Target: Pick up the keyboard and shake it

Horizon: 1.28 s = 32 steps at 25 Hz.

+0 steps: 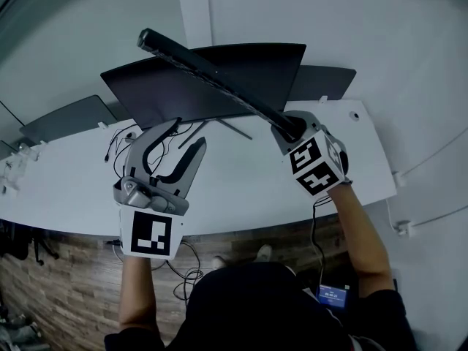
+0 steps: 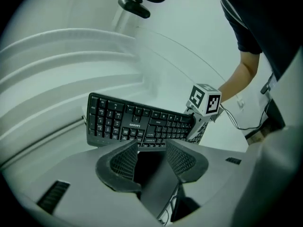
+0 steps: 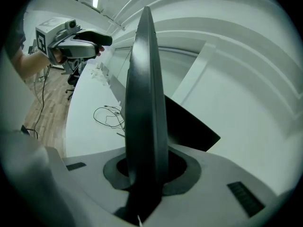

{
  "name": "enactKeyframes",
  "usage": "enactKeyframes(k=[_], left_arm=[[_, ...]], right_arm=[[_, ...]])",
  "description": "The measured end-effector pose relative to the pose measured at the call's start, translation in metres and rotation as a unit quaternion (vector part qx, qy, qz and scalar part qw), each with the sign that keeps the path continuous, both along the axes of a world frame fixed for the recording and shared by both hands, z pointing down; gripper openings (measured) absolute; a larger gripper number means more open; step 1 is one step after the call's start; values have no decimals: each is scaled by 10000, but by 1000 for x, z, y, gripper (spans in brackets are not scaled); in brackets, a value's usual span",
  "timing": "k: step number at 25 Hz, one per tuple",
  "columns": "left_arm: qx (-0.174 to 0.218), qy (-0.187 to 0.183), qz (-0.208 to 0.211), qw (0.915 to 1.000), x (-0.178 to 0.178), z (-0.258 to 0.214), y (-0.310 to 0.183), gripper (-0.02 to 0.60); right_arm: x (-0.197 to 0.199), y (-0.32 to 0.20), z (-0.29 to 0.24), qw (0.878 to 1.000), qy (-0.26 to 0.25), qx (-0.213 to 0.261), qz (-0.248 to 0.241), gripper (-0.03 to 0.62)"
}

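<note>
In front of the monitor [image 1: 161,93] the white tabletop [image 1: 241,189] lies bare as far as its near edge, wide enough for a gripper to pass. Near the monitor's left foot a tangle of cables [image 1: 121,141] clutters the surface, and the left gripper [image 1: 183,141], jaws apart and empty, hangs over that patch. The keyboard [image 1: 197,66], clamped on edge in the right gripper [image 1: 292,130], slants through the air over the monitor. A second screen [image 1: 322,82] to the monitor's right and a third screen [image 1: 69,119] to its left close the back.

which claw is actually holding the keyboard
The right claw, shut on one end of the keyboard, which it holds up in the air. The left claw is open and empty.
</note>
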<state>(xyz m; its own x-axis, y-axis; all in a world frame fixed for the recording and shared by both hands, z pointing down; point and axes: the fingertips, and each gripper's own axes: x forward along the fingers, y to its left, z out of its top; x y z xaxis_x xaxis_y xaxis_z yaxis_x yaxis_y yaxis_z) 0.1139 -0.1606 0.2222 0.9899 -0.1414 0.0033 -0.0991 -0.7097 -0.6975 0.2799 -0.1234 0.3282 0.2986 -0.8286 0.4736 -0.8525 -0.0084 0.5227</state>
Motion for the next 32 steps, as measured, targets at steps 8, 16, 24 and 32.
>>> enactKeyframes(k=[8, 16, 24, 32], left_arm=[[689, -137, -217, 9973, 7, 2, 9, 199], [1468, -368, -462, 9874, 10, 9, 13, 199], [1791, -512, -494, 9813, 12, 11, 18, 199], [2395, -789, -622, 9657, 15, 22, 21, 199]], right_arm=[[15, 12, 8, 9985, 299, -314, 320, 89], [23, 15, 15, 9929, 826, -689, 509, 89], [23, 16, 12, 9811, 1560, -979, 596, 89], [13, 16, 9, 9665, 2194, -1212, 558, 90]])
